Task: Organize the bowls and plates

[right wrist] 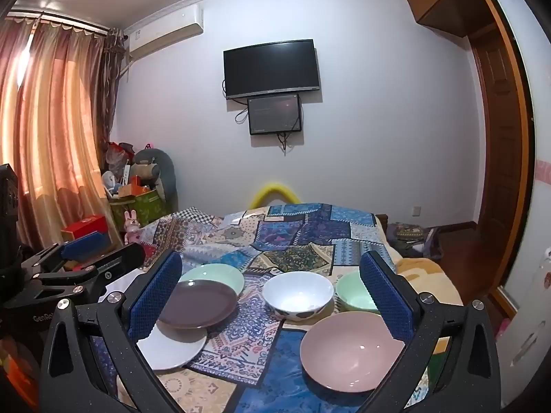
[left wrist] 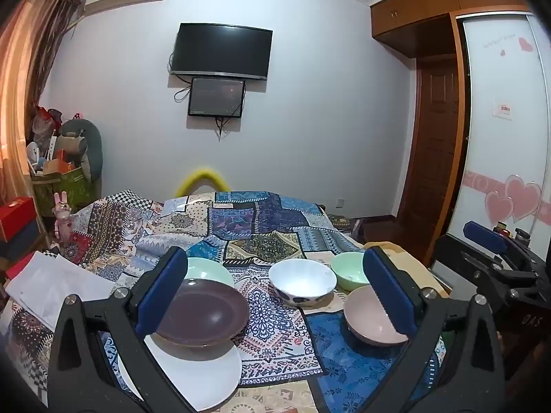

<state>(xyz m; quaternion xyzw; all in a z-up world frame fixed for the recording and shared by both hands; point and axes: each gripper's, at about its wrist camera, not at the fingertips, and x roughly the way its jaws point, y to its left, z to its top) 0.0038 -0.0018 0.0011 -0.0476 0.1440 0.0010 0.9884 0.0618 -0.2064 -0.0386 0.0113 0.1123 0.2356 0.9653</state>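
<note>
Your dishes sit on the patchwork cloth (right wrist: 296,241) covering the bed, near its front edge. Biggest first: the white plate (right wrist: 172,351) lies at the front left, with the purple plate (right wrist: 198,304) resting on its far rim and the green plate (right wrist: 220,275) just behind. They look hard, smooth and breakable, so pinch a rim, not the middle. The pink bowl (right wrist: 347,351) sits at the front right, the white bowl (right wrist: 298,294) in the middle, and the small green bowl (right wrist: 354,296) behind. Grab each by its thin wall. The soft bed may let them tip. Your left gripper (left wrist: 275,296) and right gripper (right wrist: 272,299) both gape wide, holding nothing.
</note>
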